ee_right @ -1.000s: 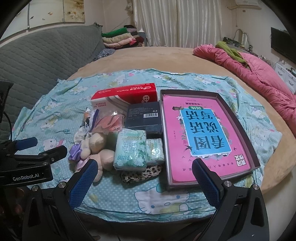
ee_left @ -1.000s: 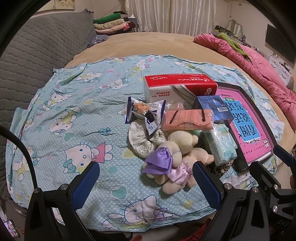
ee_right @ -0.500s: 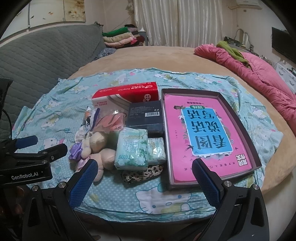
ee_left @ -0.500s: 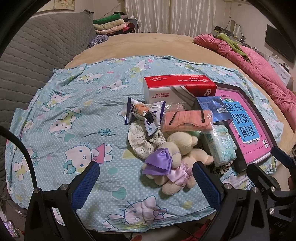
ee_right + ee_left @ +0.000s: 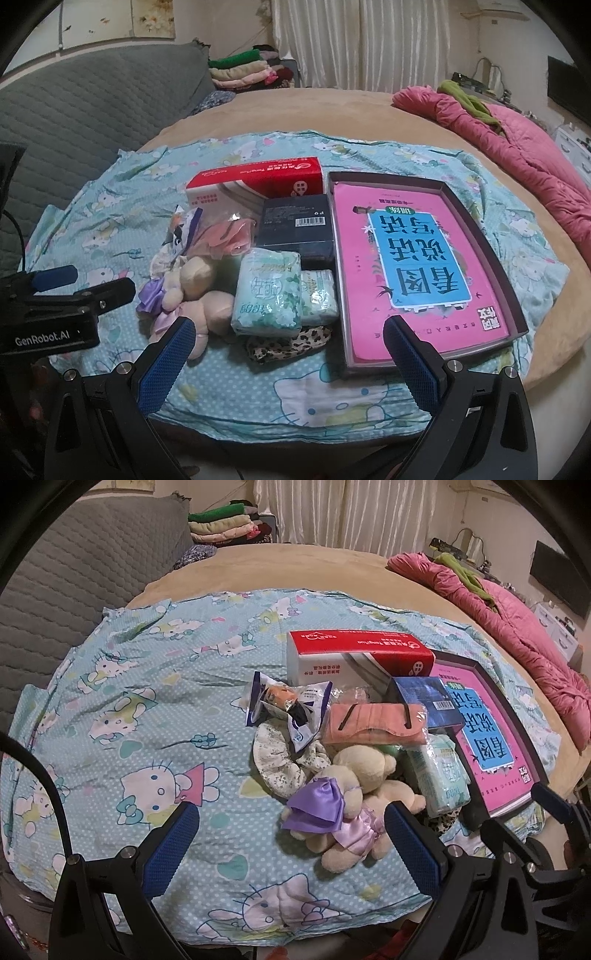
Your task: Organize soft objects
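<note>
Left wrist view: the left gripper (image 5: 291, 845) hovers with fingers (image 5: 171, 843) spread wide and empty. A plush bear (image 5: 354, 805) lies between them, just ahead of the tips, nearer the right one, on the patterned sheet (image 5: 140, 709). Right wrist view: the right gripper (image 5: 290, 363) has fingers likewise apart, holding nothing; the bear (image 5: 192, 295) lies beyond its left tip, beside tissue packs (image 5: 266, 295) and the tray (image 5: 517, 295).

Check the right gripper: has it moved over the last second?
Yes, slightly. In the right wrist view the tray and red box sit a bit higher and rightward, so the right gripper drifted.
</note>
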Demonstrator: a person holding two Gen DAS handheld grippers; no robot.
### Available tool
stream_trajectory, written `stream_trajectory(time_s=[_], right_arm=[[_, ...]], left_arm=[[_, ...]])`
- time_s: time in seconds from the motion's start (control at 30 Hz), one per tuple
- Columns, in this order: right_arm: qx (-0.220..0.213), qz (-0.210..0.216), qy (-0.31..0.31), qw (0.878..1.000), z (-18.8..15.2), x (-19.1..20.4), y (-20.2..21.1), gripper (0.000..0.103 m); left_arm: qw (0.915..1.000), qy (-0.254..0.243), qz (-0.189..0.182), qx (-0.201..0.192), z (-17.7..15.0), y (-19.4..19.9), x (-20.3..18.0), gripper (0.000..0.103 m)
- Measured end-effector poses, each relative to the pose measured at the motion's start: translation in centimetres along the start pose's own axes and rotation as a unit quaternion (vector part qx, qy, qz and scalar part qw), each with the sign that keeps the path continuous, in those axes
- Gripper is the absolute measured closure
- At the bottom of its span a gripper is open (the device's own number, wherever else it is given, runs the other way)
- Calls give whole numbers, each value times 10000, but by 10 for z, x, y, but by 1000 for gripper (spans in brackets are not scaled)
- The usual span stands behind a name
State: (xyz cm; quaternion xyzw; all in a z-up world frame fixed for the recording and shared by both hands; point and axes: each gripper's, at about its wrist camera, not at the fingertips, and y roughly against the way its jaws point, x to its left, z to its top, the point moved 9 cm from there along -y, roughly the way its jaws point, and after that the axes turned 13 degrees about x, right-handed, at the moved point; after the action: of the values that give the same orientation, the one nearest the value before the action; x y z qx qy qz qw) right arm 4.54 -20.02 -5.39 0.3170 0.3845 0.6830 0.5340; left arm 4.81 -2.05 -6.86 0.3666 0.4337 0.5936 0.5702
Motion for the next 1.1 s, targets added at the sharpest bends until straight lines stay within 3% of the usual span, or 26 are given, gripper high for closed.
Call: stream_trajectory(time_s=[0.57, 1.1], right_arm=[[39, 58, 18, 10000, 6, 1, -17, 2], [142, 69, 2, 9999, 15, 2, -44, 2]], left_arm=[[9983, 383, -428, 70, 17, -19, 18, 2], [9954, 644, -694, 177, 75, -56, 26, 2]])
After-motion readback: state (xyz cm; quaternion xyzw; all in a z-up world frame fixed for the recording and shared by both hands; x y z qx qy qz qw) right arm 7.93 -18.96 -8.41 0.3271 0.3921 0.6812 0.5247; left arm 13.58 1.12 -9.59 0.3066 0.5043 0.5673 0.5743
